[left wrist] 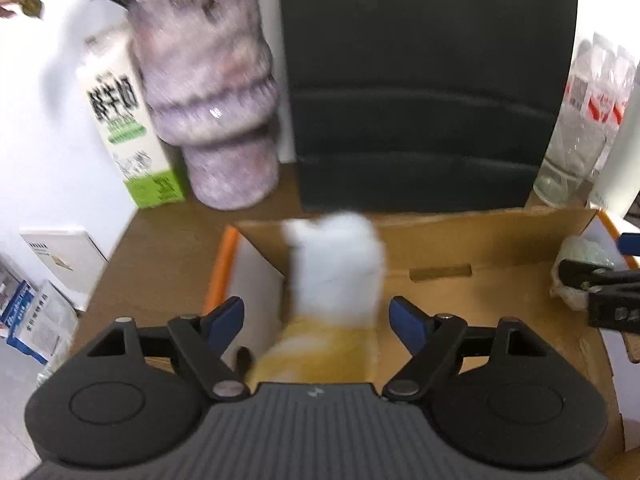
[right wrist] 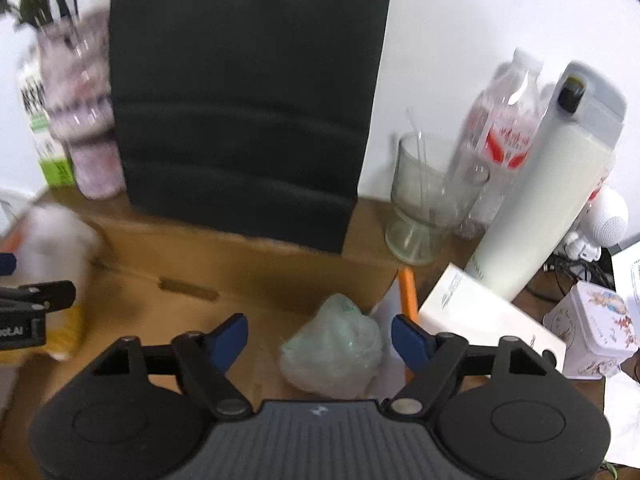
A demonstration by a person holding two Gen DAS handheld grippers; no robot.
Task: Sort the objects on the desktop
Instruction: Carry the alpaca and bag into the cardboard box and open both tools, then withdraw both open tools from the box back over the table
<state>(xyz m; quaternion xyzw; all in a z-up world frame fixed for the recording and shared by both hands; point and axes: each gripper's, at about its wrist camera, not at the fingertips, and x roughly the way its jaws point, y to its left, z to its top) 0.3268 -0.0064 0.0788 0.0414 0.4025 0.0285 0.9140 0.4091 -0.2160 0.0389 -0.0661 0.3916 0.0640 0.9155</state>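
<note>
Cardboard makes up the open box [left wrist: 440,248] on the brown surface [left wrist: 168,240], and both things being sorted are at it. Between the blue pads of the left tongs [left wrist: 318,320] hangs a blurred white and yellow package [left wrist: 336,280], over the box's left end; the pads stand clear of its sides, so the tongs are apart and not gripping it. Its smear suggests it is dropping or tipping in, though that cannot be told for sure. The right tongs [right wrist: 320,340] are apart too, with a crumpled pale green plastic wad [right wrist: 336,348] between the pads but untouched by them, lying in the box's right corner near the orange edge.

By my judgement the sorting is well along for these two items: one looks delivered, the other about to land. What else has gone into the box is not visible; its floor shows little beyond them.

Plenty is left on the surface around it: a milk carton [left wrist: 124,128] and a purplish vase [left wrist: 212,100] behind the box to the left, a glass cup [right wrist: 432,196], a water bottle [right wrist: 504,128], a tall white container [right wrist: 552,184], a white flat box [right wrist: 484,320] and a patterned tin [right wrist: 592,328] to the right. Which of these belong in the box, the task does not say
</note>
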